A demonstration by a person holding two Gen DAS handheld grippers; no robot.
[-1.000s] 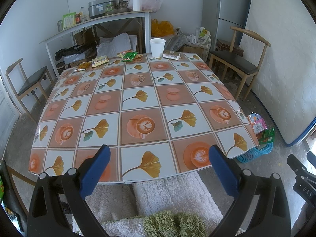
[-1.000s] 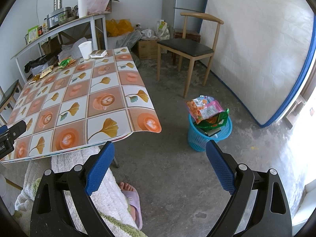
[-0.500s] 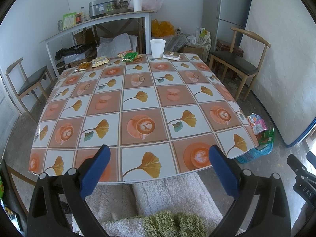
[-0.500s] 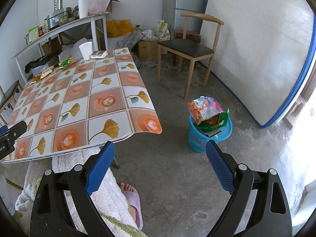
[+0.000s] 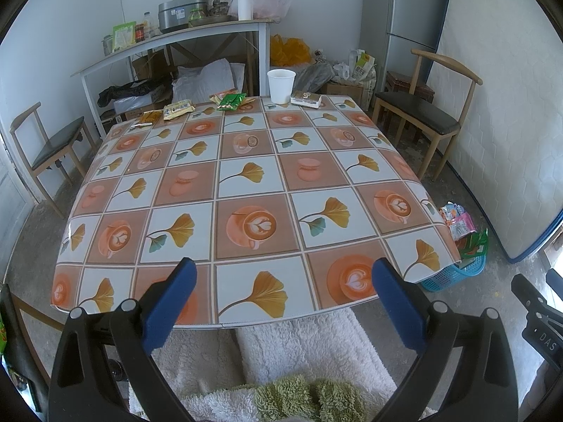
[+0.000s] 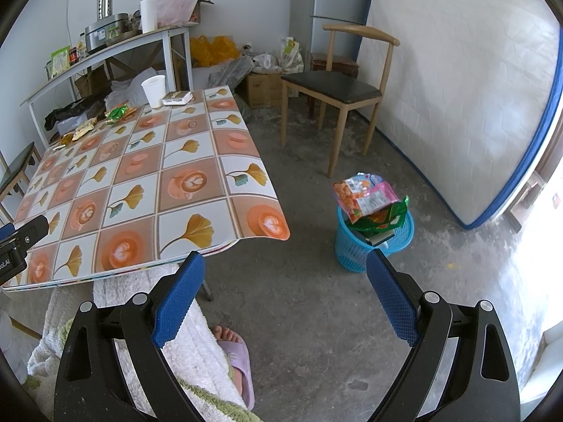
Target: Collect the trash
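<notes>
Trash lies along the far edge of the patterned table (image 5: 246,183): a white paper cup (image 5: 280,85), a small white box (image 5: 306,98), a green wrapper (image 5: 231,101), a yellow snack packet (image 5: 178,109) and an orange wrapper (image 5: 150,116). A blue basket (image 6: 373,242) on the floor right of the table holds snack bags (image 6: 367,202). My left gripper (image 5: 281,299) is open and empty over the near table edge. My right gripper (image 6: 285,299) is open and empty above the floor, left of the basket.
A wooden chair (image 6: 337,84) stands at the far right, another chair (image 5: 49,144) at the left. A cluttered white shelf table (image 5: 169,42) is behind. A mattress (image 6: 457,88) leans on the right wall. My lap and slippered foot (image 6: 234,355) are below.
Both grippers stay open and empty. The right wrist view has shifted very slightly; nothing on the table has moved.
</notes>
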